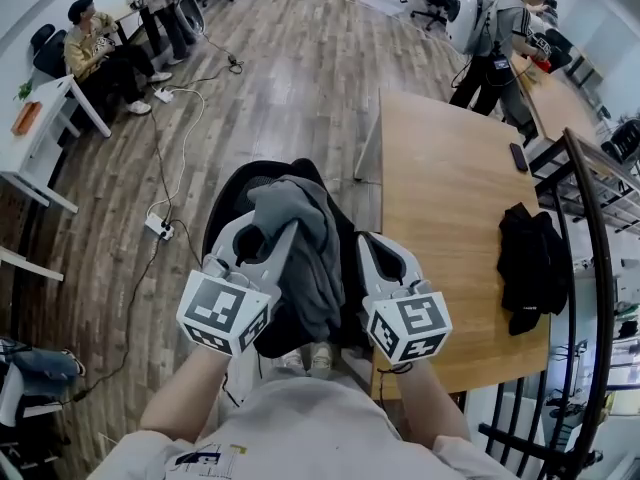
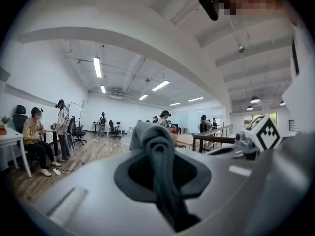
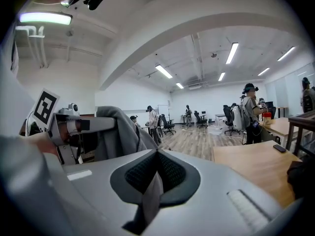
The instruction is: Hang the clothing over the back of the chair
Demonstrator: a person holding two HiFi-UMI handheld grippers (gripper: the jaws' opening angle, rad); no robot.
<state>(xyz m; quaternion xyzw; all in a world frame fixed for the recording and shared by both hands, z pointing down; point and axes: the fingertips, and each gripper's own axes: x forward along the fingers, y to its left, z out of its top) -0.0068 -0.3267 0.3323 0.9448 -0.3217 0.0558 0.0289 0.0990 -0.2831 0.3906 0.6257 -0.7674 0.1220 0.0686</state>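
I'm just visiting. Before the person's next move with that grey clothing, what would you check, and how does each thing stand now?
1. The left hand-held gripper is shut on the grey clothing: ok.
2. The right hand-held gripper is shut on the same clothing: ok.
3. The clothing is lined up above the black chair back: ok.
4. The clothing already rests on the chair back: cannot tell, the cloth hides it.
5. The black garment on the table lies out of the way: ok.

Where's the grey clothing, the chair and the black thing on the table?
grey clothing (image 1: 308, 268), head view, middle of the bunched fabric.
chair (image 1: 228, 203), head view, left edge of its black back.
black garment (image 1: 533, 266), head view, middle of the heap.
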